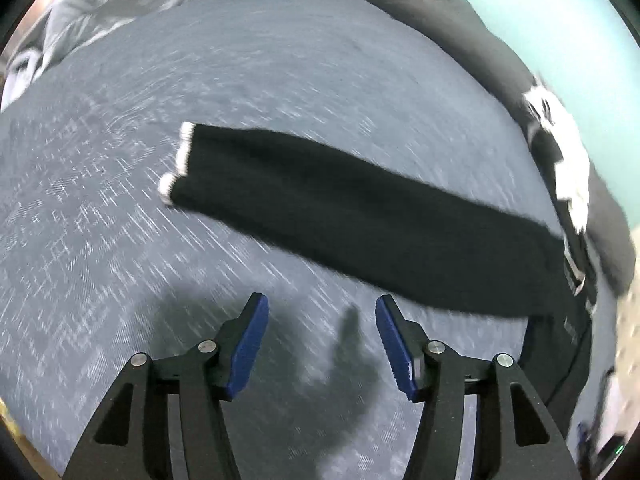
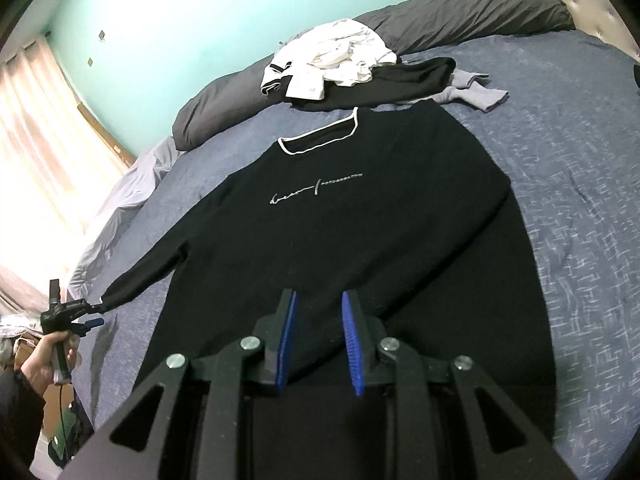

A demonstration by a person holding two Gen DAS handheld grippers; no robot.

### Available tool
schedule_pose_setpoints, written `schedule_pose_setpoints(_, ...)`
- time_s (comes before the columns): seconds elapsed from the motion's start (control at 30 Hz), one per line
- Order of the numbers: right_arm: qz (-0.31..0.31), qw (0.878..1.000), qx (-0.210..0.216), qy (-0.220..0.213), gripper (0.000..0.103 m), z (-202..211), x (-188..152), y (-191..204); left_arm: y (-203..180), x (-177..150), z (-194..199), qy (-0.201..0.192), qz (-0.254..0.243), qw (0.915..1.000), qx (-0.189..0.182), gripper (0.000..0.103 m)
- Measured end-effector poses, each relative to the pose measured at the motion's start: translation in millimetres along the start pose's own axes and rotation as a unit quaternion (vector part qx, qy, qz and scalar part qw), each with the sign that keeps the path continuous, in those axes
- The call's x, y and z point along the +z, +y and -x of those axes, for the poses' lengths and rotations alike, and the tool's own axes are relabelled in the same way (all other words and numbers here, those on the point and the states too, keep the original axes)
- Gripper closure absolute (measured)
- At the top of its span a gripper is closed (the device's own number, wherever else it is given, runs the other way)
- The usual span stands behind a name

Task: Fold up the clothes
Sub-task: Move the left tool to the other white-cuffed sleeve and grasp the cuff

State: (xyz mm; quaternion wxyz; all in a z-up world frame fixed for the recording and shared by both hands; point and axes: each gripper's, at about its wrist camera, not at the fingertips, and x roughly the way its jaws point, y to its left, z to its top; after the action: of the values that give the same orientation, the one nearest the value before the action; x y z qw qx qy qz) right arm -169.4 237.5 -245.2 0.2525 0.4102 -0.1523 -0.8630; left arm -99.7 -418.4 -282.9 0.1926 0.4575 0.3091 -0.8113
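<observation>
The black sweater point(image 2: 360, 220) lies flat on the bed point(image 2: 580, 160). The right hand-held gripper point(image 2: 318, 300) hovers over its hem, jaws narrowly apart and empty; the left hand-held gripper point(image 1: 322, 306) stands wide open beside the sleeve point(image 1: 340, 204).

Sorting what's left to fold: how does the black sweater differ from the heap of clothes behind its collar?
The black sweater lies spread flat, front up; the heap of clothes is crumpled and piled. The sweater is a single black garment with white collar trim; the heap mixes white, black and grey pieces. Both rest on the blue-grey bedspread.
</observation>
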Motion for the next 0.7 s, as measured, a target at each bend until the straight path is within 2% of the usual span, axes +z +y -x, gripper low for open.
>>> schedule_pose_setpoints(0.1, 0.012, 1.0, -0.001, 0.003, 0.08, -4.8, 0.0, 6.0, 18.8, 13.7, -5.5, -0.007, 0.033, 0.9994, 0.005, 0.043)
schedule_pose_setpoints(0.23, 0.013, 1.0, 0.001, 0.0, 0.08, -7.4, 0.2, 6.8, 43.9, 27.2, -11.0, -0.02, 0.087, 0.996, -0.006, 0.043)
schedule_pose_setpoints(0.43, 0.014, 1.0, -0.004, 0.003, 0.08, -11.9, -3.1, 5.9, 49.6, 38.4, -19.3, -0.038, 0.095, 0.9947, 0.0, 0.044)
schedule_pose_setpoints(0.47, 0.014, 1.0, -0.005, 0.004, 0.08, -12.6, -3.0, 5.7, 47.5, 39.6, -20.3, -0.04, 0.093, 0.9949, 0.004, 0.048)
schedule_pose_setpoints(0.53, 0.013, 1.0, -0.005, 0.004, 0.08, -13.0, -2.4, 5.1, 42.1, 42.1, -22.7, -0.037, 0.082, 0.9959, 0.011, 0.062)
schedule_pose_setpoints(0.57, 0.012, 1.0, -0.004, 0.002, 0.08, -12.1, -1.8, 4.9, 37.6, 42.9, -23.7, -0.035, 0.078, 0.9963, 0.009, 0.075)
schedule_pose_setpoints(0.6, 0.013, 1.0, -0.003, 0.0, 0.08, -11.1, -1.2, 4.7, 34.1, 44.9, -21.7, -0.039, 0.074, 0.9965, 0.008, 0.081)
schedule_pose_setpoints(0.7, 0.013, 1.0, -0.003, -0.002, 0.08, -10.3, -1.3, 3.6, 21.3, 48.1, -14.5, -0.051, 0.06, 0.9969, 0.001, 0.089)
